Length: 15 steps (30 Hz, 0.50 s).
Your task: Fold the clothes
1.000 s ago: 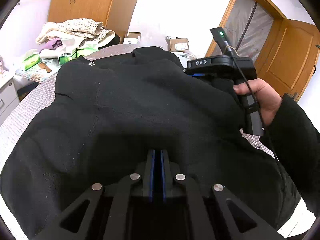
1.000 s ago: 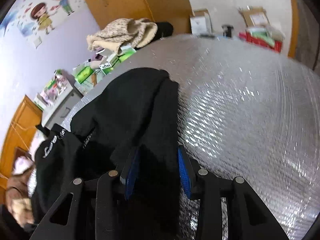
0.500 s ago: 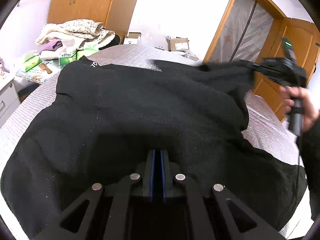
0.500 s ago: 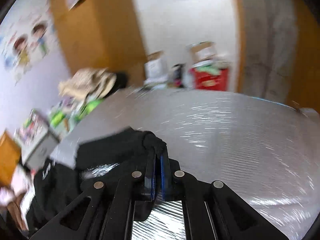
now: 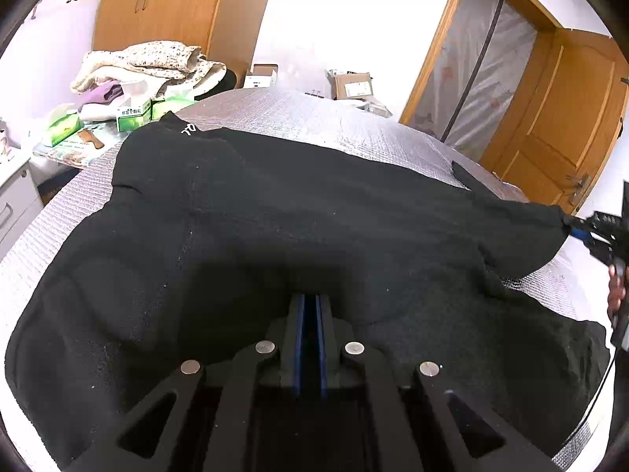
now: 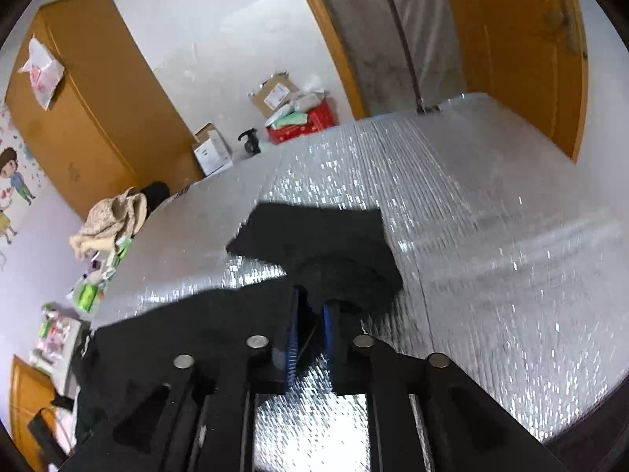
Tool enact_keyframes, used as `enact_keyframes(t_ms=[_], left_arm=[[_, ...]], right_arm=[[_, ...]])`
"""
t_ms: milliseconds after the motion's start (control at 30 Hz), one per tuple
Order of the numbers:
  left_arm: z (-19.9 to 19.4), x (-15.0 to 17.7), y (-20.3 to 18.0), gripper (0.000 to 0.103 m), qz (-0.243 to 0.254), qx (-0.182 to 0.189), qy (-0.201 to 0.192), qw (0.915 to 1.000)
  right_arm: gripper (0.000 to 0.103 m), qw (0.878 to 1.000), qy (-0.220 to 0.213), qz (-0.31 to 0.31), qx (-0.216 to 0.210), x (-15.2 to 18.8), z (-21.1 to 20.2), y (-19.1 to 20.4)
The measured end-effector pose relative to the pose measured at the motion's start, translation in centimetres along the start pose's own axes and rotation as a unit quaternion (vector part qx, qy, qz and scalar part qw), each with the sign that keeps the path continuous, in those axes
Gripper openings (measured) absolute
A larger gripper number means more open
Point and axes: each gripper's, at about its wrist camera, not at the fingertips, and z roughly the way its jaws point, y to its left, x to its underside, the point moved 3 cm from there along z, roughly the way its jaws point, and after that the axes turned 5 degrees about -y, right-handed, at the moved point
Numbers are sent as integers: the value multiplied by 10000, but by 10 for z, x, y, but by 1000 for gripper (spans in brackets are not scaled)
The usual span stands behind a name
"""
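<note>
Since 1 s ago the right tongs have swung from over the middle of the black garment out to its right side, dragging a sleeve outward; that sleeve now lies stretched across the silver bubble-wrap surface. Left tongs have not shifted: pads pressed together at the garment's near hem, though whether any cloth sits between them cannot be told, black on black.

Right wrist view: the sleeve cuff bunches over the right tongs' tips, pinched between the 2 blue pads; the exact grip spot is covered by the fabric lump. Motion blur smears the surface and the sleeve edges.

Left wrist view: the garment lies spread flat on the silver surface, filling most of the frame, collar at the far left with a small white print, too small to read. The right tongs show only at the right edge, cut off, with part of a hand behind them. The garment's near edge is hidden under the left tongs' body.

Far left: a pile of knit blankets, green tissue packs, a wooden wardrobe. Right: a wooden door and plastic sheeting over a doorway. Cardboard boxes by the wall are blurred.
</note>
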Motion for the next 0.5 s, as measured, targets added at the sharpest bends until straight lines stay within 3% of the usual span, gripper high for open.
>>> enact_keyframes(t_ms=[233, 500], left_arm=[[-1, 2, -1, 5, 17, -15, 0, 10000], [-2, 3, -2, 5, 19, -19, -5, 10000]], right_arm=[[28, 9968, 120, 722, 331, 11, -5, -51], [29, 9925, 598, 1026, -278, 30, 24, -43]])
